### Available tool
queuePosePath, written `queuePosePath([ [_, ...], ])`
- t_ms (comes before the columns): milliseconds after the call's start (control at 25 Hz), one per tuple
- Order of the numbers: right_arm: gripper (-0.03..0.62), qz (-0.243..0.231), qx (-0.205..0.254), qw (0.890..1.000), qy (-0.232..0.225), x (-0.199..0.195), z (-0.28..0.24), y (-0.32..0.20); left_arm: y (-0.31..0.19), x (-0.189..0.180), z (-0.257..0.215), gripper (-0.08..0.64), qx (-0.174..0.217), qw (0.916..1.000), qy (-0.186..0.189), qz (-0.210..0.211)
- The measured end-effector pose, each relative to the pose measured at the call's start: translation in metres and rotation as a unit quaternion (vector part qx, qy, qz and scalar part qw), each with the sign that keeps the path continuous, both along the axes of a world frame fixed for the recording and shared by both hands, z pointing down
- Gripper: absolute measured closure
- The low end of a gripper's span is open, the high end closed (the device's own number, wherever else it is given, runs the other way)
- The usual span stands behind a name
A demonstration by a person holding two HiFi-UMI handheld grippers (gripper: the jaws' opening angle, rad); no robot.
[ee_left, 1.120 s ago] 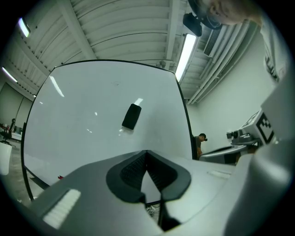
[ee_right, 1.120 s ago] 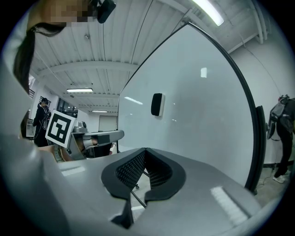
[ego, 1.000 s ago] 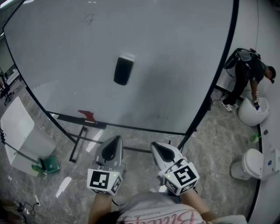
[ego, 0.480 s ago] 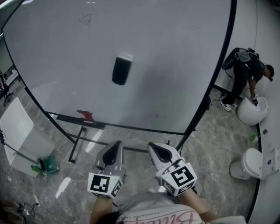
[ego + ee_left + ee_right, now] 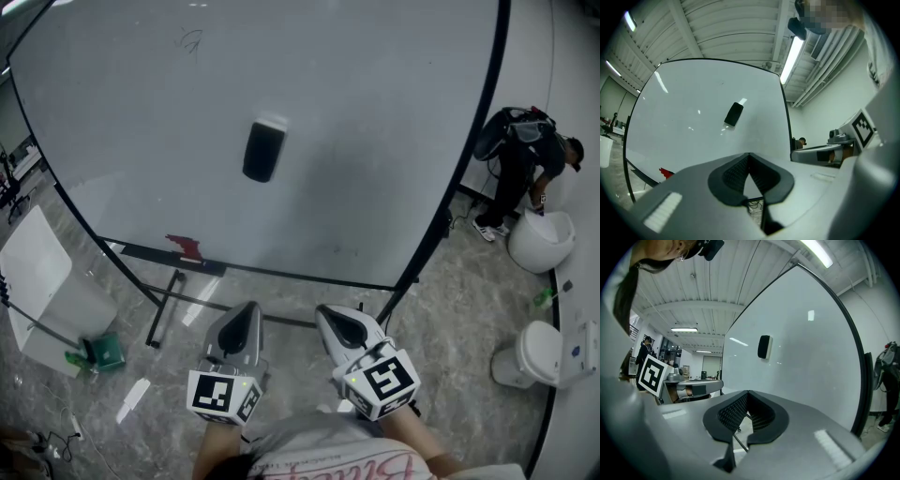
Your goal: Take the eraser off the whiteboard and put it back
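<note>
Low in front of the person, two grey tongs, the left gripper (image 5: 247, 317) and the right gripper (image 5: 333, 319), sat side by side, both clenched on nothing. Well ahead and above them, the one black oblong eraser (image 5: 263, 151) clung to the single large white whiteboard (image 5: 394, 131), its long axis near upright, lying more in line with the left gripper

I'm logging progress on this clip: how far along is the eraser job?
Done: nothing shows as done. The eraser sits on the whiteboard, which fits either no start or a finished return. In hand: nothing. The left tool and right tool are shut, empty, and held low, short of the board. Left: if not begun, lifting the eraser off and putting it back.
</note>
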State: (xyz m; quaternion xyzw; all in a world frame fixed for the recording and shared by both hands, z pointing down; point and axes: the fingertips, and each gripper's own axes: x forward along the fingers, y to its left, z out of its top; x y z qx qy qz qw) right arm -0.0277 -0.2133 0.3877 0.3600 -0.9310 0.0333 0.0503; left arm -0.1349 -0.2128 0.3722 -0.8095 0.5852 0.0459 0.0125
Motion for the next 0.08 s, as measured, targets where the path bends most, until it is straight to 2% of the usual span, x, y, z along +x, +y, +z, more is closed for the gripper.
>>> queuePosePath([
  [80, 0.592, 0.001, 0.002, 1.0, -0.004, -0.0004, -0.0008, -0.0001, -0.0001, 0.0007, 0.0004, 0.56, 0.0, 1.0, 0.0, 0.001],
])
